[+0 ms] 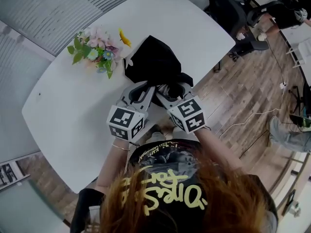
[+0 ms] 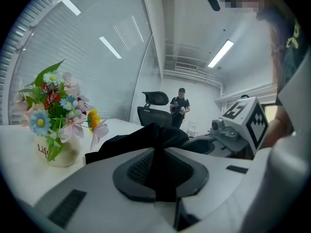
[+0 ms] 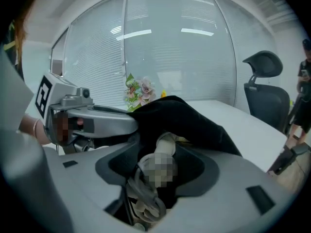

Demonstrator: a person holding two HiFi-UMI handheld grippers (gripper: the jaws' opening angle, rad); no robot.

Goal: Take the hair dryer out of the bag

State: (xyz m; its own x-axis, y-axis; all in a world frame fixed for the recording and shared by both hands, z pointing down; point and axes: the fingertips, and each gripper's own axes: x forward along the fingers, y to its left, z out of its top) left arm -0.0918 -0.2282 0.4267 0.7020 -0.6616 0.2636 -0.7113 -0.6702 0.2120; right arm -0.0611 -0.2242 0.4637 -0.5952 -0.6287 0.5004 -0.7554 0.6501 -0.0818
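Dryer (image 3: pixel 165 144): pale grey, lying in the mouth of the bag (image 1: pixel 155 62), between the jaws of my right gripper.

1. Layout, head view. Flowers (image 1: pixel 97 52) stand on the table (image 1: pixel 63 110) at 10 o'clock from the bag and clear of the work. Both my tools meet the bag at its 6 o'clock edge.

2. Left gripper (image 2: pixel 156 174): jaws narrow, pinching a fold of the black fabric between the pads. I judge this to be the anchor that holds the mouth open and stops the bag from following the dryer out.

3. Bag: soft, limp cloth. It will drape and cling, and gives no support of its own.

4. Right gripper (image 3: pixel 158 166): jaws wide, one on each side of the dryer, and the pads do not appear to press on it. The cord (image 3: pixel 141 198) is bunched at 6 o'clock from the dryer body, nearest my tool.

5. Handling, my judgement. The shell looks like rigid, smooth plastic, so it will not deform but may slip under a light grip. Expect moderate weight, uneven along its length. The loose, springy cord is likely to snag on the fabric.

6. Grip point. Close across the solid shell, on its narrowest part, and never on the cord alone. I cannot tell from these views which end is the handle.
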